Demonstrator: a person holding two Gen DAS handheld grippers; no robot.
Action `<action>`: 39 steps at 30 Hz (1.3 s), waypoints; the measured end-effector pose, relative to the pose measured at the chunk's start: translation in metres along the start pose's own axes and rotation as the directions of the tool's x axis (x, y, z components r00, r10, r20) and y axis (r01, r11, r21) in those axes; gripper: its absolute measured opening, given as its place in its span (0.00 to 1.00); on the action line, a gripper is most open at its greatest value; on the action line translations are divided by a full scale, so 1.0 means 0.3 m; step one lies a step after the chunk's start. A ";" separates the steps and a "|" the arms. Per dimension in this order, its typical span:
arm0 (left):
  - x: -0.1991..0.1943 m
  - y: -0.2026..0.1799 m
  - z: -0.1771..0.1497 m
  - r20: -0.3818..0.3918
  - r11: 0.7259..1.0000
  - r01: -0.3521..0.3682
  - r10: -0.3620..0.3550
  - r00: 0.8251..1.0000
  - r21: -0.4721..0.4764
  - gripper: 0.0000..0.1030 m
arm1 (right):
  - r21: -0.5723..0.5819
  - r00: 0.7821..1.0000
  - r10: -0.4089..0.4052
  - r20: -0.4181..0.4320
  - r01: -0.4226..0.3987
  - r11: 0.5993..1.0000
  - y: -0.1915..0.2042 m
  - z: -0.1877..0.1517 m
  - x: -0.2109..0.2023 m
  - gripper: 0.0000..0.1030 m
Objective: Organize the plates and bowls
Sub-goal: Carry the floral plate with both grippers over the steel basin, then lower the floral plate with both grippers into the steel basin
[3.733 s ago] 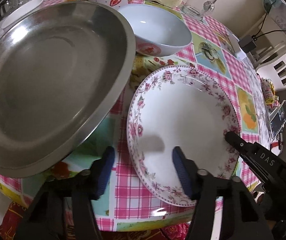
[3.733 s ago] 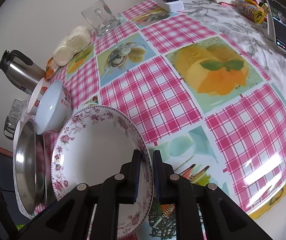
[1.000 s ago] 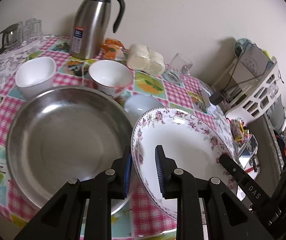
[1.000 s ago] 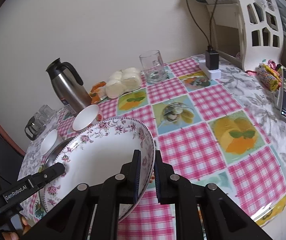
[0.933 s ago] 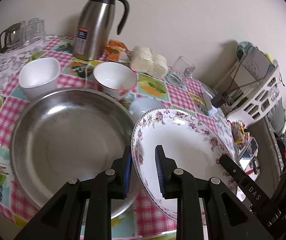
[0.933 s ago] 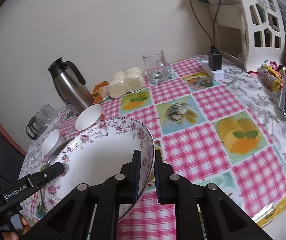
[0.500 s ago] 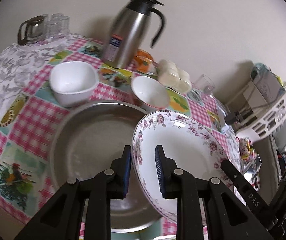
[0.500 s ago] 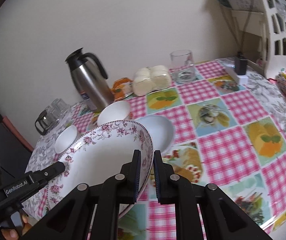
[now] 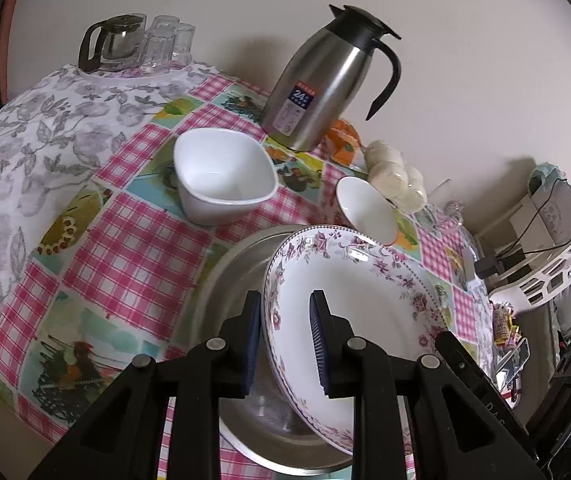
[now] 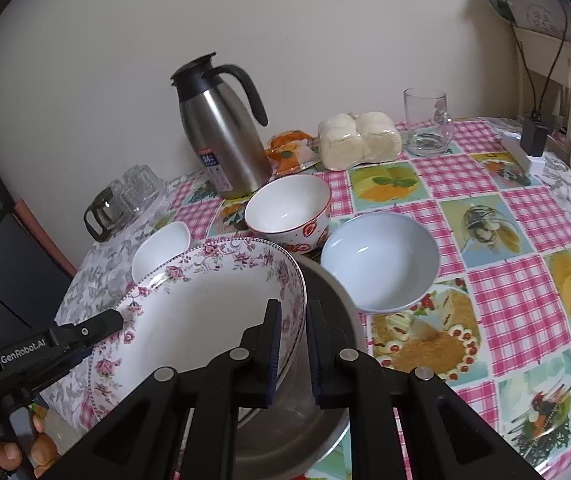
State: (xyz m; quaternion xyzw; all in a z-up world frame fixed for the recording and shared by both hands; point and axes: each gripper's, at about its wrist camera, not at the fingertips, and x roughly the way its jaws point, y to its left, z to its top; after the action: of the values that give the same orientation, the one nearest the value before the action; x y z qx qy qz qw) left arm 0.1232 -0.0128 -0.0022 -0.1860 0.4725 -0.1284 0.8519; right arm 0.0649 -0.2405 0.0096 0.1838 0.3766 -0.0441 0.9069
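Note:
A white plate with a pink floral rim (image 9: 369, 304) (image 10: 205, 304) hangs tilted over the big steel pan (image 9: 237, 264) (image 10: 327, 312). My left gripper (image 9: 285, 312) is shut on the plate's left rim. On the opposite rim my right gripper (image 10: 293, 324) is shut too. Each gripper's tip shows in the other's view: the right gripper (image 9: 445, 340), the left gripper (image 10: 113, 320). A square white bowl (image 9: 225, 176) (image 10: 161, 250), a red-patterned bowl (image 9: 367, 210) (image 10: 287, 206) and a pale blue bowl (image 10: 379, 260) stand around the pan.
At the back by the wall stand a steel thermos jug (image 9: 325, 92) (image 10: 221, 128), wrapped buns (image 10: 359, 140), a glass mug (image 10: 425, 122) and a glass carafe with tumblers (image 9: 133, 42). A white rack (image 9: 545, 240) and a charger (image 10: 533, 140) sit at the right.
Both grippers have carried the floral plate leftward across the table, from beside the steel pan to over it. The grips on its rim are unchanged.

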 end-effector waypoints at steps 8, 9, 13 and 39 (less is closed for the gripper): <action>0.051 0.032 -0.003 -0.045 0.999 -0.029 0.028 0.999 -0.019 0.23 | 0.000 0.999 -0.024 -0.048 0.024 1.000 0.009 -0.018 0.063 0.13; 0.063 0.035 -0.005 -0.053 0.999 -0.034 0.033 0.998 -0.020 0.23 | 0.000 0.998 -0.027 -0.053 0.027 1.000 0.009 -0.021 0.069 0.13; 0.099 0.041 -0.016 -0.083 0.999 -0.047 0.045 0.995 -0.022 0.23 | -0.002 0.996 -0.047 -0.076 0.047 0.999 0.000 -0.035 0.096 0.13; 0.201 0.068 -0.071 -0.205 0.993 -0.092 0.076 0.976 -0.067 0.24 | 0.025 0.983 -0.078 -0.164 0.083 0.996 -0.054 -0.070 0.180 0.13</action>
State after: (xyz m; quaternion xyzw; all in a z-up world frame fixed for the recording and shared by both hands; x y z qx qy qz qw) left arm 0.1372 -0.0225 -0.0670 -0.1841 0.5685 -0.0923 0.7964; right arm 0.0857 -0.2447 -0.0466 0.1857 0.4556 -0.0716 0.8677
